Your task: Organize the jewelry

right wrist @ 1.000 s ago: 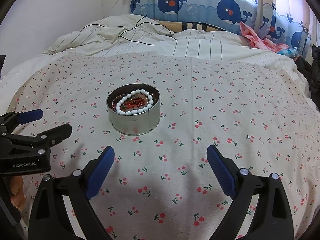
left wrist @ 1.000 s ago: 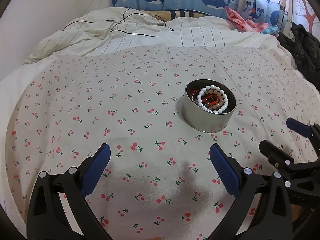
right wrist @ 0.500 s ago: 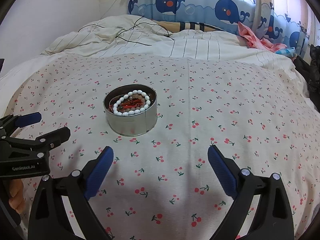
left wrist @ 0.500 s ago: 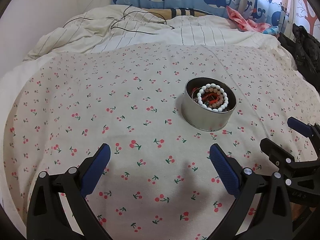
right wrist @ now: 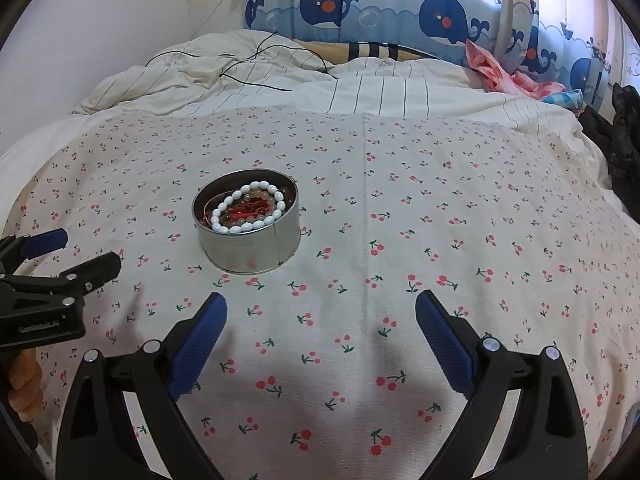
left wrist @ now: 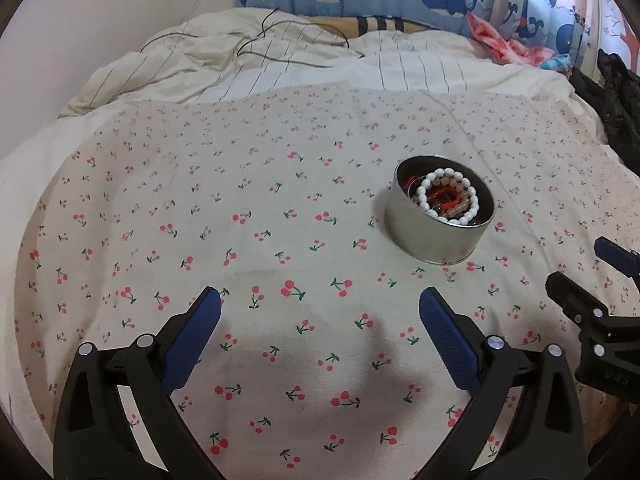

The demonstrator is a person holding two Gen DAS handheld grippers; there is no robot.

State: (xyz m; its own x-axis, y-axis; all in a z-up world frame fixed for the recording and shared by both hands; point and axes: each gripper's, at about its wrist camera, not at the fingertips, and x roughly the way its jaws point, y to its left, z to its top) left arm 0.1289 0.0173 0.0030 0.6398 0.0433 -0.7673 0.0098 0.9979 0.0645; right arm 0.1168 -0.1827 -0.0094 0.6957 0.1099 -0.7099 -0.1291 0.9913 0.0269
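A round metal tin stands on the cherry-print cloth. Inside it lie a white bead bracelet, a pinkish bead bracelet and red jewelry. My left gripper is open and empty, nearer me than the tin and to its left. My right gripper is open and empty, nearer me than the tin and to its right. The right gripper also shows at the right edge of the left wrist view. The left gripper shows at the left edge of the right wrist view.
The cherry-print cloth covers the bed. A rumpled striped duvet with a black cable lies behind it. Pink clothing and dark clothing sit at the far right. Whale-print curtains hang at the back.
Both grippers have drawn back slightly from the tin and tilted a little upward. The tin and its jewelry have not moved. Both grippers stay open.
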